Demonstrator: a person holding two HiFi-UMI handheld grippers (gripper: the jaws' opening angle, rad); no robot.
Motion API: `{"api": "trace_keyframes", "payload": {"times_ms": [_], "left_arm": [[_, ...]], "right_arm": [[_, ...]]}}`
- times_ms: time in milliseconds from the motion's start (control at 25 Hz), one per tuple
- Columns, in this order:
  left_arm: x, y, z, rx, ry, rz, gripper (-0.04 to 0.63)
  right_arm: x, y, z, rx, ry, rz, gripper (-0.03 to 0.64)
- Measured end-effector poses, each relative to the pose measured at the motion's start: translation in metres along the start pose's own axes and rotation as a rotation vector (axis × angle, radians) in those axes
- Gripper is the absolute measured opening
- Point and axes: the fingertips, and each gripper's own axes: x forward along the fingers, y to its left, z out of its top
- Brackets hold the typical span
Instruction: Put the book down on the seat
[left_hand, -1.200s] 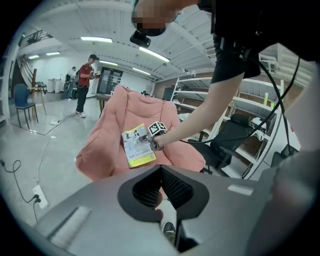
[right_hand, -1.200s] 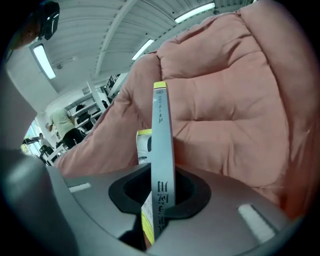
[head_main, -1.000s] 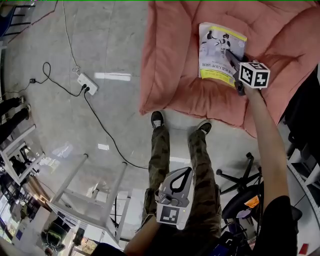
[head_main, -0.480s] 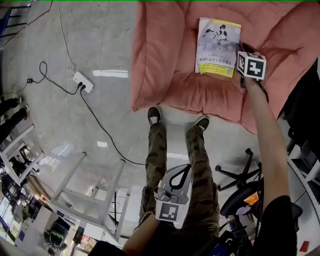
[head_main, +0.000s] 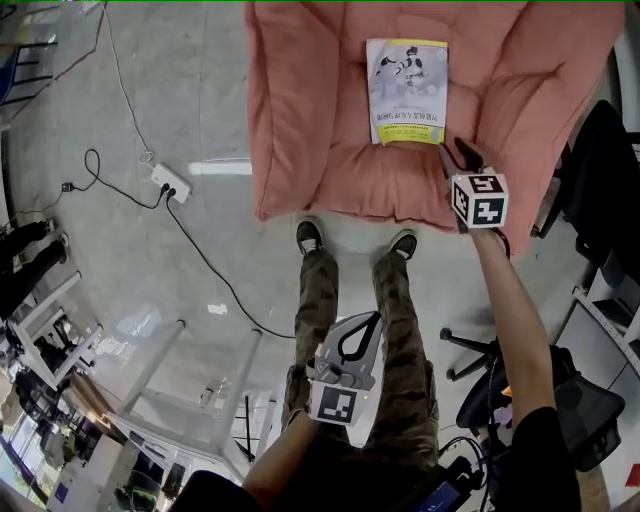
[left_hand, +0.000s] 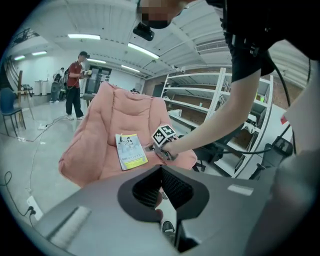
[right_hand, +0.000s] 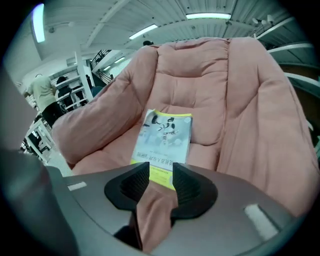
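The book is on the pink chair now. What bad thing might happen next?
1. The book lies on a soft, puffy seat, so it may slide toward the front edge.
2. The open right gripper hangs just in front of the book and might bump it.
3. A cable lies on the floor nearby; feet might catch it.
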Motion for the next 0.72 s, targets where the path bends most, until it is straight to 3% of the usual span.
{"api": "trace_keyframes", "payload": {"times_ms": [320,520,720], "left_arm": [[-0.01,-0.004,0.048,0.036,0.003,-0.01,0.002],[-0.015,0.006,0.098,0.094,-0.028,0.015,0.002],[-0.012,0.014,0.151,0.222,-0.096,0.018,0.002]], "right_arm": [[-0.098,0.078,-0.019,0.025,-0.065,0.064,0.147],[-0.164,0.105,0.012,0.054,-0.156,0.106,0.137],[-0.217,0.113,0.066,0.05,-0.268,0.115,0.127]]}}
